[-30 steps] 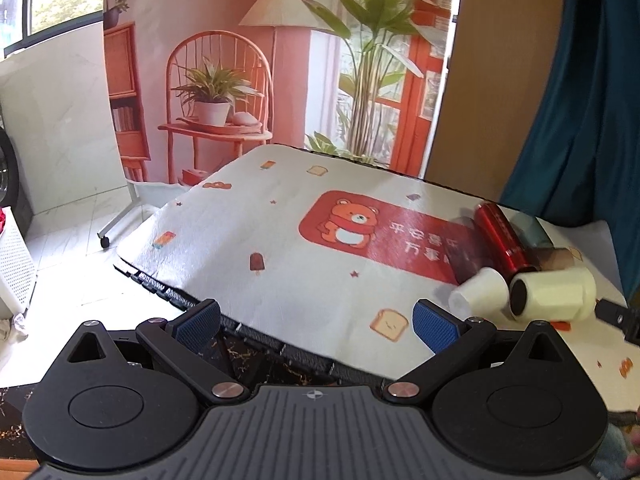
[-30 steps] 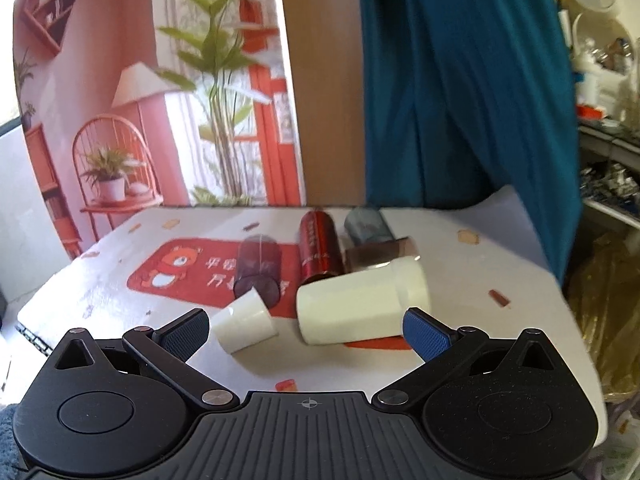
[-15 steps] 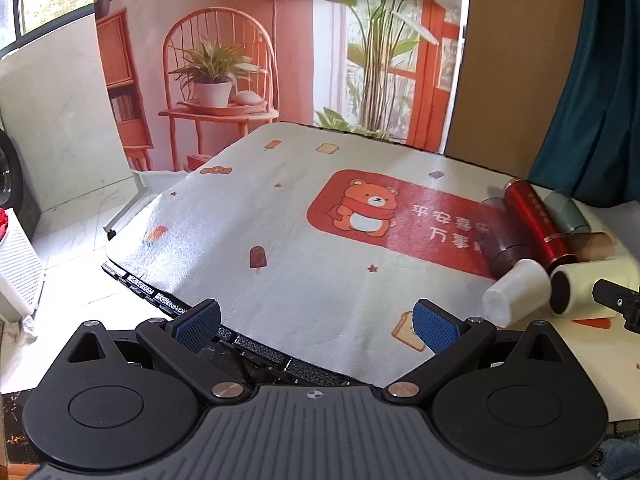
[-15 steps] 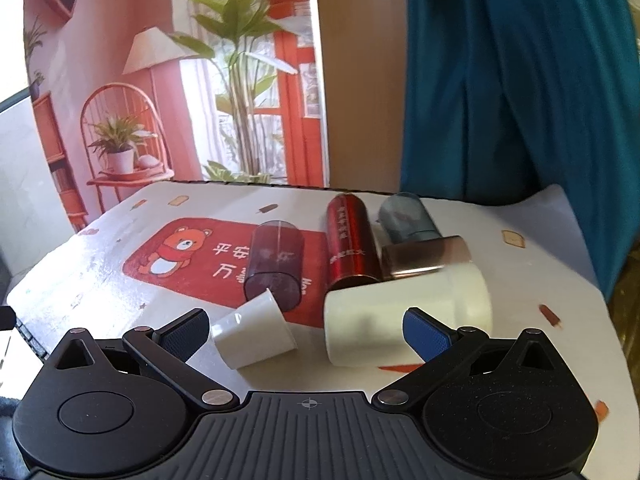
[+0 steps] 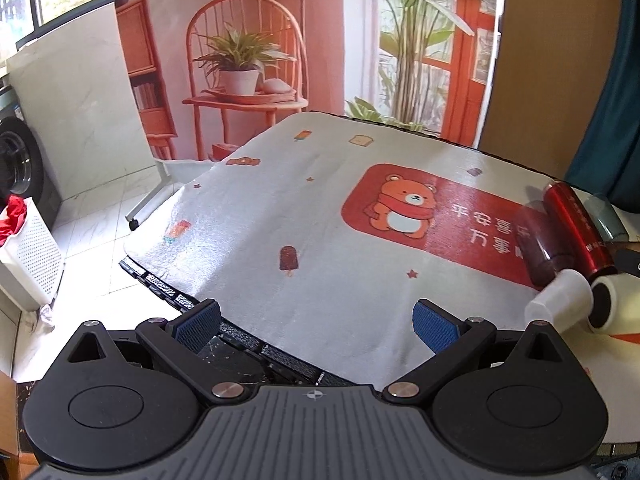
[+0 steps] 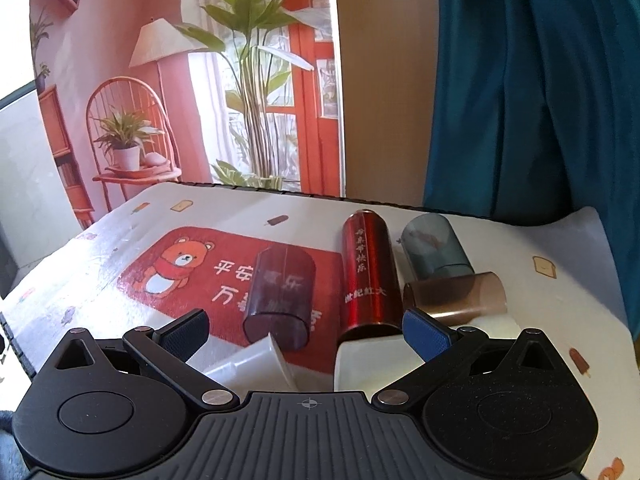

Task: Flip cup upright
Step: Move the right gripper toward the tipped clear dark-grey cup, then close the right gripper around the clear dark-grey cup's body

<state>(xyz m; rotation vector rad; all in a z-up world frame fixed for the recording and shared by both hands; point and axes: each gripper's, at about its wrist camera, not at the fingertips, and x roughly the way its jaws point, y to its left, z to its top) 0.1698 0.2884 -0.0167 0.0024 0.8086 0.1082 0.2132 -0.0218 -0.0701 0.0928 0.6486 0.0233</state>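
Several cups lie on their sides on the printed cloth. In the right wrist view my right gripper [image 6: 306,334] is open, low over a small white cup [image 6: 256,366] and a large cream cup [image 6: 376,362]. Beyond them lie a dark purple cup [image 6: 282,292], a red metal cup [image 6: 370,276], a grey-blue cup [image 6: 434,252] and a brown cup [image 6: 456,294]. My left gripper [image 5: 316,322] is open and empty over the cloth's near edge; the small white cup [image 5: 560,304], cream cup [image 5: 612,304] and red cup [image 5: 576,228] lie far to its right.
The cloth with a red bear panel [image 5: 432,216] covers the table [image 5: 160,284], whose left edge drops to a tiled floor. A white basket [image 5: 28,256] stands on the floor at left. A teal curtain [image 6: 532,92] hangs behind the table's right end.
My right gripper has moved forward and down, so the white and cream cups now sit partly under its fingers. My left gripper has swung left, shifting the cups toward its right frame edge.
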